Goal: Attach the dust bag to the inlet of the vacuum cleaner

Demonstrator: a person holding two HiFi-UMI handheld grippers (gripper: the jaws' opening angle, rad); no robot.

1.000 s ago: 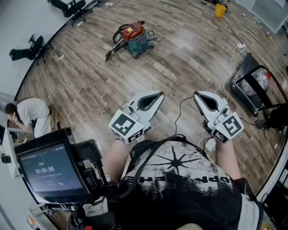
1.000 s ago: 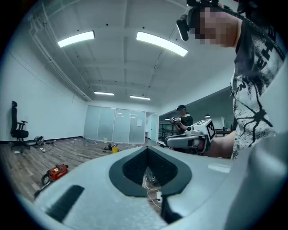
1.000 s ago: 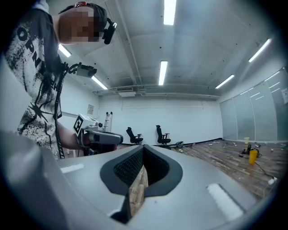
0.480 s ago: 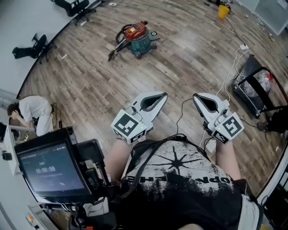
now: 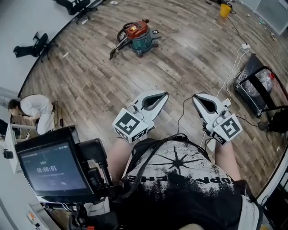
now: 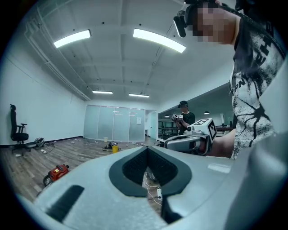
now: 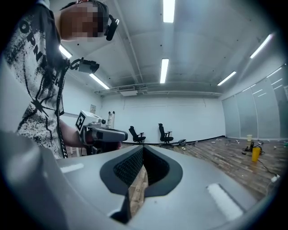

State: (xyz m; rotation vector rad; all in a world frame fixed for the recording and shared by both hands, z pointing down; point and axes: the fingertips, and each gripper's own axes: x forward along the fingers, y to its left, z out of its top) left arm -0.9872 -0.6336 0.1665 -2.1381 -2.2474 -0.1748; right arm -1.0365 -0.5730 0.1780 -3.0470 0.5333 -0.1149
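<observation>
Left gripper (image 5: 164, 95) and right gripper (image 5: 196, 97) both sit closed, empty, at waist height, with the vacuum (image 5: 137, 38) well apart on the floor (image 5: 90, 85) at 11 o'clock and no bag in view; it's likely light and floppy, best pinched by its stiff collar.

Floor (image 5: 90, 85): grey-brown, in a wood-plank pattern.
Vacuum cleaner (image 5: 137, 37), far centre: teal drum, red-orange top, black hose.
Left gripper (image 5: 163, 95): pale grey shell with black ribbed pads; its cube carried black-and-white square markers.
Right gripper (image 5: 197, 97): the same pale grey shell, black pads and black-and-white marker cube.
Shirt (image 5: 180, 179), near centre: black, printed with a white starburst and spatter.
Bucket (image 5: 225, 9), far right: yellow.
Cable (image 5: 231, 72), right: white.
Screen (image 5: 54, 168), near left: dark face with pale digits, black casing.
Office chair (image 5: 31, 47), far left: black.
Crouching person's top (image 5: 33, 108), left: white.
</observation>
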